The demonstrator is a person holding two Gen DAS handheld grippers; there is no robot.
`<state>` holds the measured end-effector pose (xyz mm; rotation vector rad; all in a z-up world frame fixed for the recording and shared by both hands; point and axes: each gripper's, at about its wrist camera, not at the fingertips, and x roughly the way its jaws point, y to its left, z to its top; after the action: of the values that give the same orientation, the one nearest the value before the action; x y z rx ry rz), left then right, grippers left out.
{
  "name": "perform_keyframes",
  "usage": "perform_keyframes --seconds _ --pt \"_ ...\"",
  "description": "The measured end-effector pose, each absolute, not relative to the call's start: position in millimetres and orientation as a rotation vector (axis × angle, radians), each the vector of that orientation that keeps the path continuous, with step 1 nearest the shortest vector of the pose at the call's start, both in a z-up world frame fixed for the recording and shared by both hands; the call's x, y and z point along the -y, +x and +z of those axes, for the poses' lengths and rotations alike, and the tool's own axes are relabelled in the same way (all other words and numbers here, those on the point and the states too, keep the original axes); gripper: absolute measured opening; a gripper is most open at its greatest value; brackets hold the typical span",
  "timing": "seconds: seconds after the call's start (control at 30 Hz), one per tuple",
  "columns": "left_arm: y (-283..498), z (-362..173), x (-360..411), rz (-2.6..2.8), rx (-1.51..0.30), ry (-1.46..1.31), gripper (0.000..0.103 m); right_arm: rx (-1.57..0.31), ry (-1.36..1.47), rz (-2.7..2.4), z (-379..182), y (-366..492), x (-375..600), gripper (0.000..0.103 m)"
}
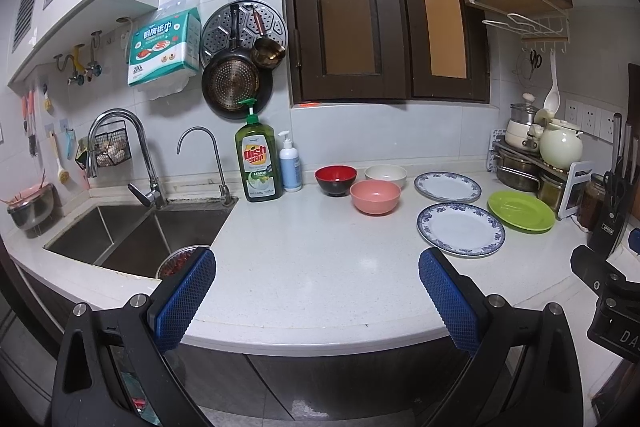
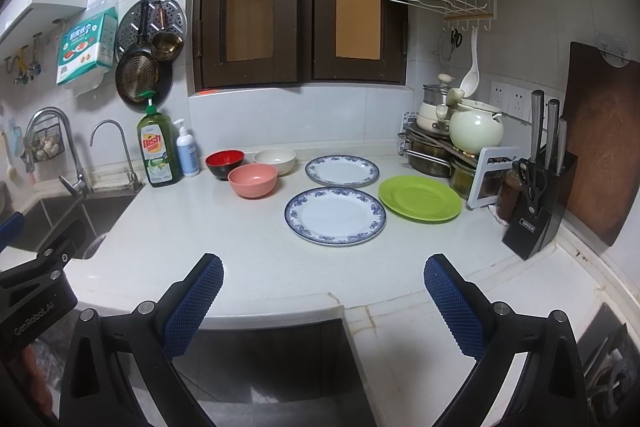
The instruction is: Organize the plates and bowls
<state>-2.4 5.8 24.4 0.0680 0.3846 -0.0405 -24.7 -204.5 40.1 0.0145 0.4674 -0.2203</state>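
Three bowls stand on the white counter: a red-and-black bowl (image 1: 335,179) (image 2: 225,164), a pink bowl (image 1: 375,196) (image 2: 253,180) and a cream bowl (image 1: 385,175) (image 2: 275,161). To their right lie two blue-rimmed white plates, the near one (image 1: 460,229) (image 2: 335,215) and the far one (image 1: 447,186) (image 2: 342,170), plus a green plate (image 1: 521,210) (image 2: 420,198). My left gripper (image 1: 316,279) and right gripper (image 2: 323,281) both hover open over the counter's front edge, well short of the dishes, with nothing between their blue pads.
A sink (image 1: 132,231) with two taps lies to the left, with a dish soap bottle (image 1: 259,163) and a pump bottle (image 1: 289,167) beside it. Pots on a rack (image 2: 452,143) and a knife block (image 2: 538,195) crowd the right corner. A wooden board (image 2: 604,147) leans on the wall.
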Motion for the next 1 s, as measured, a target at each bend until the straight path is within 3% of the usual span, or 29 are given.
perform_keyframes --seconds 1.0 --pt "48.5 2.6 35.8 -0.076 -0.489 0.123 0.103 -0.530 0.068 -0.216 16.5 18.4 249.3 0.102"
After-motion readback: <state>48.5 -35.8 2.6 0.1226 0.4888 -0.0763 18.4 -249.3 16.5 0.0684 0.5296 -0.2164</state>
